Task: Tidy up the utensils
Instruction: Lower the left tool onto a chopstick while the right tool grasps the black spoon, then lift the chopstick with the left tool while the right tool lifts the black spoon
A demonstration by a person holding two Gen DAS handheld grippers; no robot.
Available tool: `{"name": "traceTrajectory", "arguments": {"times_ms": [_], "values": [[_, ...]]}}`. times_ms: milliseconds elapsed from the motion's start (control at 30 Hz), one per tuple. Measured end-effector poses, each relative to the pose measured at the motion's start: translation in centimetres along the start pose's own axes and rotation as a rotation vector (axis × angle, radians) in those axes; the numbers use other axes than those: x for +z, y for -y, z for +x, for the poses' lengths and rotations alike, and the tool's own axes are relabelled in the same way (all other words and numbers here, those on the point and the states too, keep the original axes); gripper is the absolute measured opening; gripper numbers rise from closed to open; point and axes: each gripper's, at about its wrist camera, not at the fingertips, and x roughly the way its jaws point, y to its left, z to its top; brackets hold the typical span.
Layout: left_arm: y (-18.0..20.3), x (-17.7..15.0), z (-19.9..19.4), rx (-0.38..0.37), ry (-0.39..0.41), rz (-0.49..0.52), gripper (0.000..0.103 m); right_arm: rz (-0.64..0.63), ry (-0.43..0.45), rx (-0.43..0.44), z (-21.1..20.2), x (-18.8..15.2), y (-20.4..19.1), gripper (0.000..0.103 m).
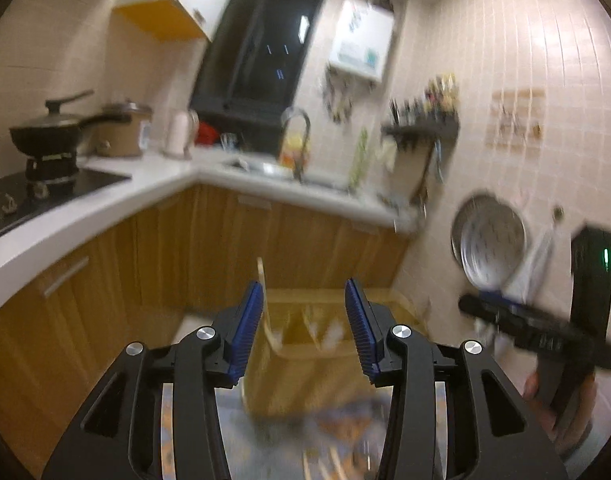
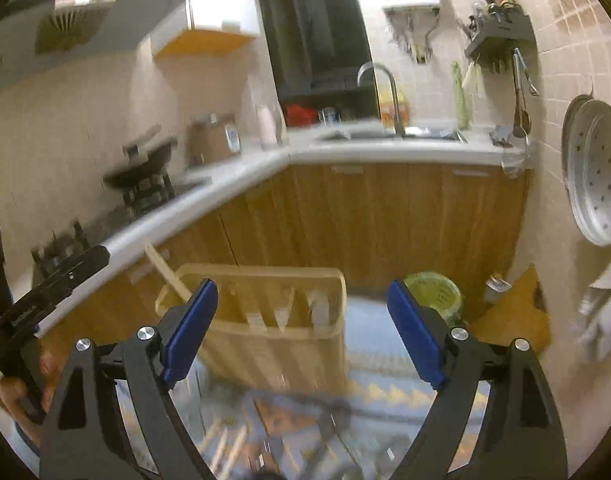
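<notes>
Both the left gripper (image 1: 305, 320) and right gripper (image 2: 301, 332) hang empty with fingers apart above the pale wooden divided utensil box (image 2: 265, 320), which holds several blurred utensils while light stick-like pieces (image 2: 229, 446) lie outside, so sorting seems unfinished.

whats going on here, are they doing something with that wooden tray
A person holds a gripper in each hand over a wooden tray with dividers. The left gripper and right gripper both have open jaws and hold nothing. A long wooden utensil leans in the tray's left compartment, and more pieces lie blurred on the patterned surface below.
</notes>
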Motion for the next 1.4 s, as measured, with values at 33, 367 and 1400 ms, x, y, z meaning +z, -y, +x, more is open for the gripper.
{"name": "traceTrajectory", "arguments": {"times_ms": [33,367,1400], "values": [[0.1,-0.5,-0.1,-0.006,-0.051,0.011,0.041,0.000,-0.073,-0.020,0.0,-0.4,-0.1,0.082],[-1.0,-10.8,5.1,-0.046,-0.674,-0.004,0.040,0.076,-0.519,0.014,3.5,-8.0,0.3,0.083],[-2.1,-13.8,5.6,0.197,-0.699,0.082,0.005,-0.090,-0.758,-0.045,10.9,-14.6,-8.4,0.037]]}}
